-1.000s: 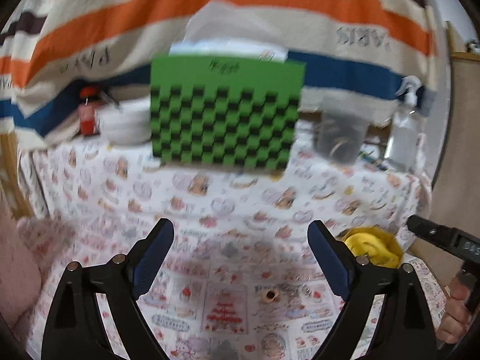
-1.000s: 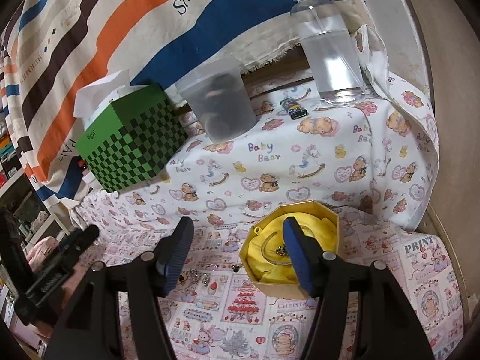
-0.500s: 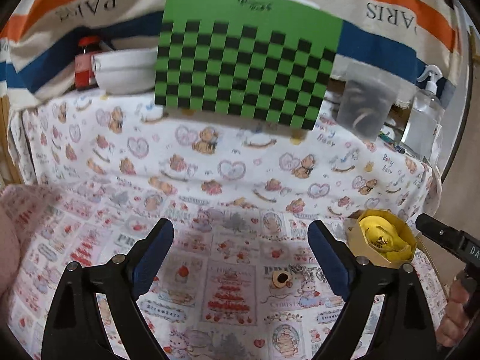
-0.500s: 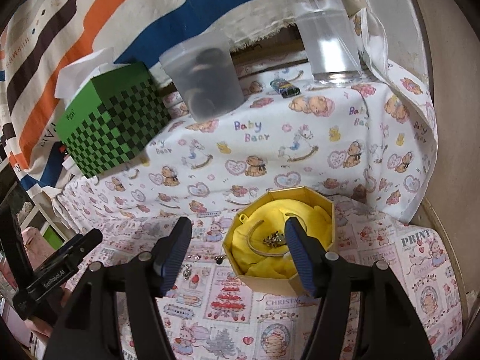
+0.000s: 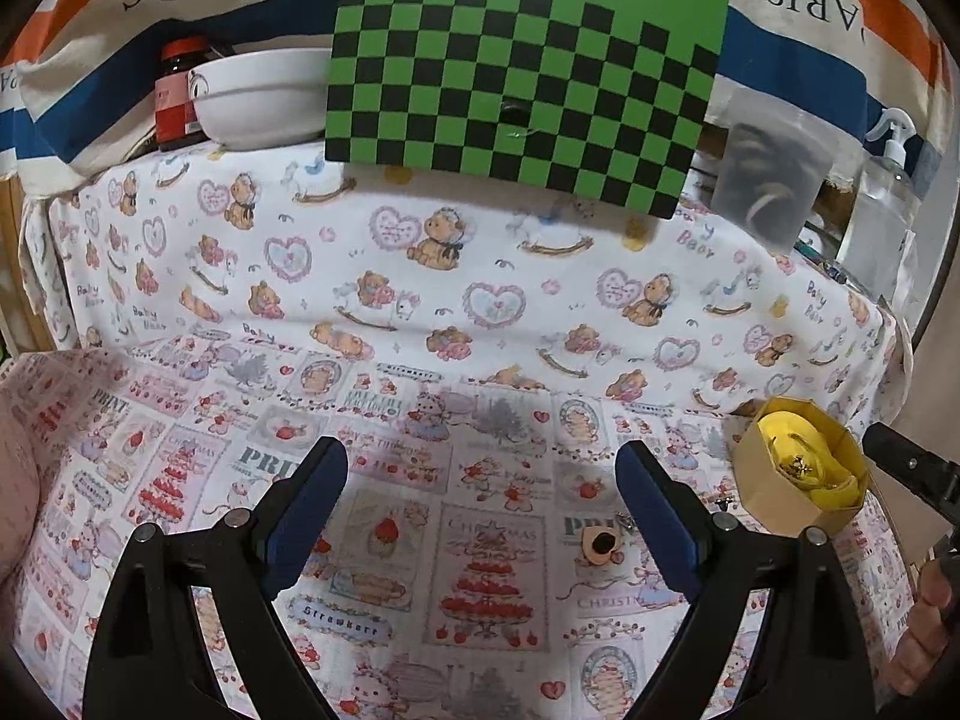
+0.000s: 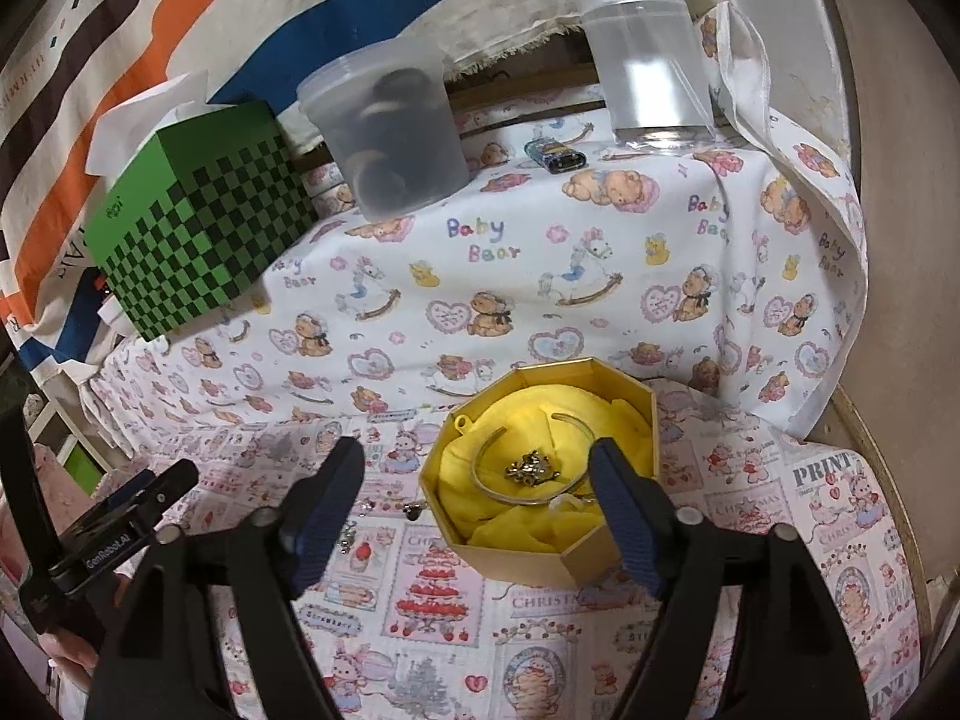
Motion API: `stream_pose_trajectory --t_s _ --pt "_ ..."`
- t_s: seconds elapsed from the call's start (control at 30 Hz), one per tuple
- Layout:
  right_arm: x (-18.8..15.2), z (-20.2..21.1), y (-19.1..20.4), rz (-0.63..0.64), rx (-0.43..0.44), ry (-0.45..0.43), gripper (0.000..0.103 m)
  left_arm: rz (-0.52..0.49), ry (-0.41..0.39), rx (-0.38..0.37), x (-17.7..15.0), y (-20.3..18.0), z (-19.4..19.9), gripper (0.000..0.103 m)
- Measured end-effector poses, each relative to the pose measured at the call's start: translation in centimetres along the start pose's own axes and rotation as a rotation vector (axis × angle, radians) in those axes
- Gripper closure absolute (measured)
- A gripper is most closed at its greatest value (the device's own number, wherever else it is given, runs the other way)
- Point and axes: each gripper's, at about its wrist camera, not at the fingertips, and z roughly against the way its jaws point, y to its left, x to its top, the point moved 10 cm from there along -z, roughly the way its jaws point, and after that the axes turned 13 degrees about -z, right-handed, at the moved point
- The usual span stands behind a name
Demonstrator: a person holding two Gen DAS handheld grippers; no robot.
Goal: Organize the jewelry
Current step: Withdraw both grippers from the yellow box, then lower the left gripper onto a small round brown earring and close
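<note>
A gold octagonal box (image 6: pixel 534 564) lined with yellow cloth stands on the patterned tablecloth. In it lie a thin bangle (image 6: pixel 483 462) and a small metal cluster (image 6: pixel 531 469). My right gripper (image 6: pixel 477 450) hovers just in front of the box with its jaws opening; its right finger overlaps the box's rim in the picture, and the pads press on nothing. In the left wrist view the box (image 5: pixel 771 504) sits at the far right. A round orange-brown piece (image 5: pixel 600 543) and small metal bits (image 5: pixel 723 501) lie loose on the cloth. My left gripper (image 5: pixel 480 456) is wide open and holds nothing.
At the back stand a green checkered box (image 6: pixel 198 228), a translucent tub (image 6: pixel 390 132), a clear spray bottle (image 6: pixel 648 72), a white bowl (image 5: pixel 258 96) and a red-lidded jar (image 5: pixel 174 102). The table's edge (image 6: pixel 888 480) runs close on the right. A hand (image 5: pixel 924 630) shows at the right border.
Both cameras have dipped toward the table, so the back items slid up in the views. The right jaws have spread wider. The left jaws kept their width.
</note>
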Motion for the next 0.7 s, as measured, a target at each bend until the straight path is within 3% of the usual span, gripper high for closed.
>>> stream_pose_trajectory --t_s 0.13,0.5,0.7 --pt "0.2 -0.2 -0.5 0.002 -0.024 0.005 0.022 -0.007 0.025 -0.006 -0.2 -0.1 -0.5 0.013" --pt "0.5 0.0 -1.1 -0.01 -0.055 -0.004 0.02 -0.048 0.035 -0.01 -0.2 -0.7 -0.8 0.013" --pt "0.4 -0.4 -1.3 -0.02 -0.067 0.009 0.02 -0.033 0.059 -0.094 -0.4 -2.0 -1.6 0.013"
